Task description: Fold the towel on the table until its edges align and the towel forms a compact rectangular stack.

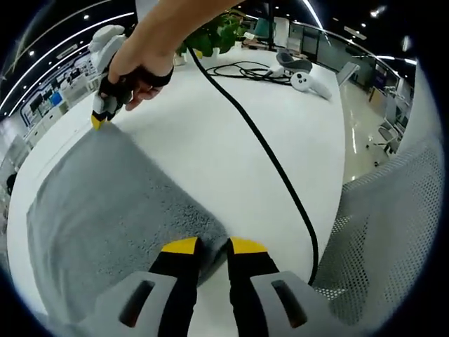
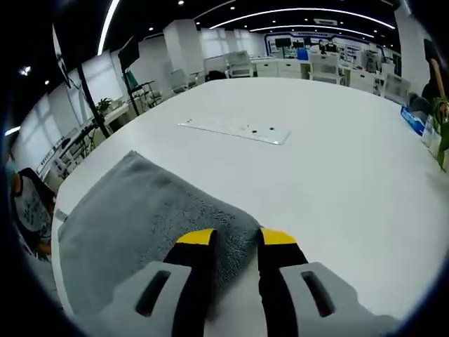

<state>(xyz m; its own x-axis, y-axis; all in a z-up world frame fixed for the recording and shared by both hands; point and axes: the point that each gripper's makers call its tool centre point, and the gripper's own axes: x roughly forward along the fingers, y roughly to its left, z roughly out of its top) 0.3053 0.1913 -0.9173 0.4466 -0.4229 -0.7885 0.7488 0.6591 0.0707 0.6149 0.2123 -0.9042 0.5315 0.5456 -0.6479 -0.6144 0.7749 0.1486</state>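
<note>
A grey towel (image 1: pixel 112 210) lies flat on the white table (image 1: pixel 210 140). My left gripper (image 1: pixel 214 247) is at the towel's near right corner, and the jaws stand close together with the corner pinched between them. A hand holds my right gripper (image 1: pixel 98 119) at the towel's far corner, its yellow tips touching the cloth. In the right gripper view the towel (image 2: pixel 147 217) spreads to the left, and one corner sits between the jaws of the right gripper (image 2: pixel 237 240), shut on it.
A black cable (image 1: pixel 266 147) runs across the table past the towel's right side. A white controller (image 1: pixel 309 83) and a green plant (image 1: pixel 217 31) sit at the far end. A mesh chair back (image 1: pixel 393 225) stands at the right. A flat white strip (image 2: pixel 235 130) lies beyond the towel.
</note>
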